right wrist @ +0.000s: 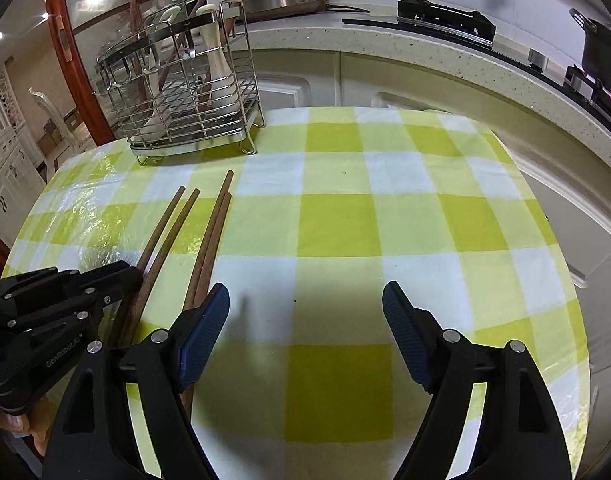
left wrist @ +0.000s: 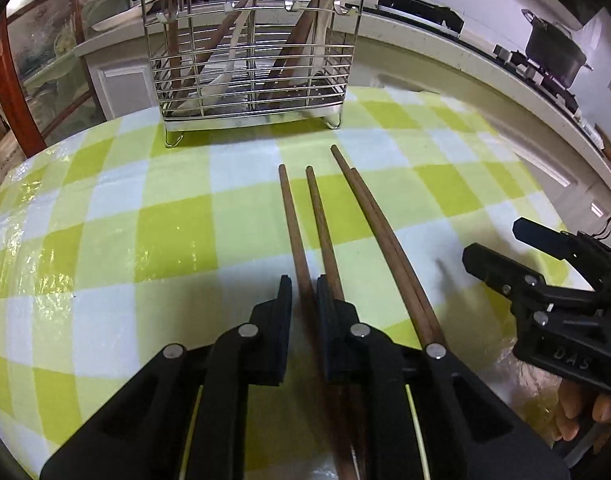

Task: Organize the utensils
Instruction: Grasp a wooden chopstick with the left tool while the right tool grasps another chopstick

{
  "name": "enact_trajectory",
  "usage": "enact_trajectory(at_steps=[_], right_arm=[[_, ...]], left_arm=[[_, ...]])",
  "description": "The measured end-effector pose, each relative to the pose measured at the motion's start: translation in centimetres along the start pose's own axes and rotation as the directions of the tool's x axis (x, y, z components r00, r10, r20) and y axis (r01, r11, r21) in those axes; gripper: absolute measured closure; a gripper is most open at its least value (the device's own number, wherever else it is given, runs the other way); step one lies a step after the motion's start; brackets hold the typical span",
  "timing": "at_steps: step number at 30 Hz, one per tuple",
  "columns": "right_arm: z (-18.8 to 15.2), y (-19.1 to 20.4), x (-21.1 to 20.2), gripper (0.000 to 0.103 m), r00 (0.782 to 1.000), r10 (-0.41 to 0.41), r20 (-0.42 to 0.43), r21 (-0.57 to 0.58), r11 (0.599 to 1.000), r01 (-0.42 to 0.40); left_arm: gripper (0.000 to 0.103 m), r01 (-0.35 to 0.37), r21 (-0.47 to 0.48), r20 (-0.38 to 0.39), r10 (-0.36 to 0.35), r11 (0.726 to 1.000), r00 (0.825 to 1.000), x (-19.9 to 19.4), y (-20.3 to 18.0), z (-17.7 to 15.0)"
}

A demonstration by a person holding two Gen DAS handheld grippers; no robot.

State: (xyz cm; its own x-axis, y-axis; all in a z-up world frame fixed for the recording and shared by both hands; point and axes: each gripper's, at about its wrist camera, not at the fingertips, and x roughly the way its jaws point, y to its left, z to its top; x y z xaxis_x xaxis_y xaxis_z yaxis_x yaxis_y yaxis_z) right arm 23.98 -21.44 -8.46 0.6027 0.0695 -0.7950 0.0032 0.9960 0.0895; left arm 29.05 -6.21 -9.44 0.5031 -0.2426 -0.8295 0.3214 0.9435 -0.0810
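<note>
— Four long brown wooden chopsticks [left wrist: 325, 220] lie side by side on the table, their long axes running away toward the rack. Which tongs are on them?

— The left gripper [left wrist: 304, 292]: its jaws stand nearly together around the leftmost stick, pads at its sides. The right gripper [right wrist: 305, 300] is spread wide and empty, just right of the bundle, its left finger [right wrist: 205, 332] over the outer pair.

— So the left hand is nearer?

— I'd say so; lift and carry forward.

— Surface?

— A glossy green-and-white checked tablecloth [right wrist: 345, 220]. Beyond stands the steel wire utensil rack [left wrist: 249, 60], already holding chopsticks and pale spoons, then a kitchen counter [right wrist: 425, 52].
</note>
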Motion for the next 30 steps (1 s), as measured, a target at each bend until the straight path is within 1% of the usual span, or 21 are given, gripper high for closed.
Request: enact_trajectory(at_steps=[1, 2, 3, 7, 18, 22, 28, 30], right_arm=[[0.0, 0.1, 0.0, 0.029, 1.000, -0.001, -0.004, -0.003, 1.000, 0.001], [-0.1, 0.2, 0.1, 0.029, 1.000, 0.000, -0.006, -0.006, 1.000, 0.000], [-0.1, 0.3, 0.0, 0.029, 1.000, 0.000, -0.006, -0.011, 1.000, 0.000], [-0.1, 1.0, 0.1, 0.029, 1.000, -0.006, -0.013, -0.035, 0.999, 0.006], [0.0, 3.0, 1.3, 0.029, 0.999, -0.015, -0.032, -0.068, 0.998, 0.013], [0.1, 3.4, 1.6, 0.029, 0.999, -0.017, -0.033, -0.074, 0.997, 0.014], [0.0, 3.4, 2.0, 0.026, 0.999, -0.022, -0.036, -0.080, 0.997, 0.019], [0.0, 3.6, 2.3, 0.026, 0.998, -0.052, -0.042, -0.103, 0.994, 0.047]], left_arm=[[0.091, -0.009, 0.009, -0.002, 0.009, 1.000, 1.000, 0.0, -0.2, 0.0], [0.095, -0.024, 0.023, -0.003, 0.024, 0.999, 1.000, 0.1, -0.4, 0.1], [0.095, -0.040, 0.041, -0.003, 0.040, 0.998, 0.999, 0.1, -0.6, 0.1], [0.095, -0.052, 0.021, -0.011, 0.052, 0.998, 0.999, 0.0, 0.2, 0.1], [0.095, -0.057, -0.046, 0.002, 0.057, 0.997, 0.998, -1.3, 3.8, -1.2], [0.096, -0.053, -0.055, 0.009, 0.053, 0.997, 0.999, -1.5, 4.3, -1.5], [0.096, -0.048, -0.060, 0.016, 0.049, 0.997, 0.999, -1.6, 4.6, -1.6], [0.096, -0.058, -0.055, 0.016, 0.059, 0.997, 0.998, -1.6, 4.6, -1.7]])
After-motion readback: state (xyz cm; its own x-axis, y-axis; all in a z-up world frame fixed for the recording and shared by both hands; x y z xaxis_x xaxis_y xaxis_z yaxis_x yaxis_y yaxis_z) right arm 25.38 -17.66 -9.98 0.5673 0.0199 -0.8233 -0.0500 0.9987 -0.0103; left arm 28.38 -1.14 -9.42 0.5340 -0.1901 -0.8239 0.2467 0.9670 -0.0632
